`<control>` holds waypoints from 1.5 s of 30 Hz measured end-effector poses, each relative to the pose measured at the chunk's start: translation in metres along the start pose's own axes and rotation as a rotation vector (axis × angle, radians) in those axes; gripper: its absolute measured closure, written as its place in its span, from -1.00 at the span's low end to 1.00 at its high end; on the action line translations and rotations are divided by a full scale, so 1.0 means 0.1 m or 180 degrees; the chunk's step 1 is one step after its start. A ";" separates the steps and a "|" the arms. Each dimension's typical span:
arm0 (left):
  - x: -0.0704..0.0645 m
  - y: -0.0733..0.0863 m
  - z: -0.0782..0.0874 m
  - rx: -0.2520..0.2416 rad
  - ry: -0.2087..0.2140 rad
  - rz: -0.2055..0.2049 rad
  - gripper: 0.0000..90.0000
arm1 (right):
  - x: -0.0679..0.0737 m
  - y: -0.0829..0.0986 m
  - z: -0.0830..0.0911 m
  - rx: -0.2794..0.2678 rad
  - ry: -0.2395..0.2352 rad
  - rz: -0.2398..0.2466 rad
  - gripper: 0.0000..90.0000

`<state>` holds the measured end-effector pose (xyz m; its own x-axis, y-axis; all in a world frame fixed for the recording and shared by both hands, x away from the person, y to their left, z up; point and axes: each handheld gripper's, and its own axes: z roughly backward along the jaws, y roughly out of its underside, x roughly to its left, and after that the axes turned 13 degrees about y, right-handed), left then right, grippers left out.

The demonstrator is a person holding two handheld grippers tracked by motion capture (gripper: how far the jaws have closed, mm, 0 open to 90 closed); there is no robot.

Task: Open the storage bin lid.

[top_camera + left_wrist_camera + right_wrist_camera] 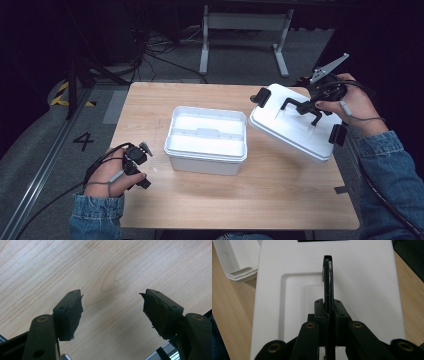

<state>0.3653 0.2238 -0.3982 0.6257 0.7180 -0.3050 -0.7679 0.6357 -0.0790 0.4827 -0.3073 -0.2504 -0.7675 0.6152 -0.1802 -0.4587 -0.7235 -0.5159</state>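
- Table [250,200] of pale wood carries everything, and the person's two forearms in denim sleeves come in over its near edge.
- At the left, the left gripper [141,165] sits low by the near-left corner, well apart from the box. In the left gripper view its jaws stand wide apart over bare wood grain with nothing between them, so it looks parked out of the way rather than working.
- In the middle, the white storage box [206,142] stands open and upright, its inside lit and seemingly empty; I judge it is left uncovered so something can go in or come out.
- At the right, the right gripper [311,111] is clamped on the black handle [328,277] of the white lid [287,127]. The lid hangs tilted, clear of the box, over the table's far-right part; its black latches [260,97] hang at either end. Gripping the central handle probably keeps the lid balanced.
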 end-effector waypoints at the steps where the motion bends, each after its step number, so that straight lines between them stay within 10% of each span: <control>1: 0.00 0.00 0.00 0.0001 0.0000 0.0000 -0.28 | -0.01 0.02 -0.02 0.0011 0.0019 -0.0014 0.88; 45: 0.03 0.01 -0.02 -0.0003 -0.0030 -0.0013 -0.31 | 0.11 0.67 -1.30 0.0245 -0.0162 -0.0339 0.88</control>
<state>0.3658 0.2256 -0.4013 0.6301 0.7181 -0.2956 -0.7655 0.6383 -0.0812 0.5018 -0.3078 -0.3957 -0.7335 0.6745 -0.0840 -0.5704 -0.6779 -0.4638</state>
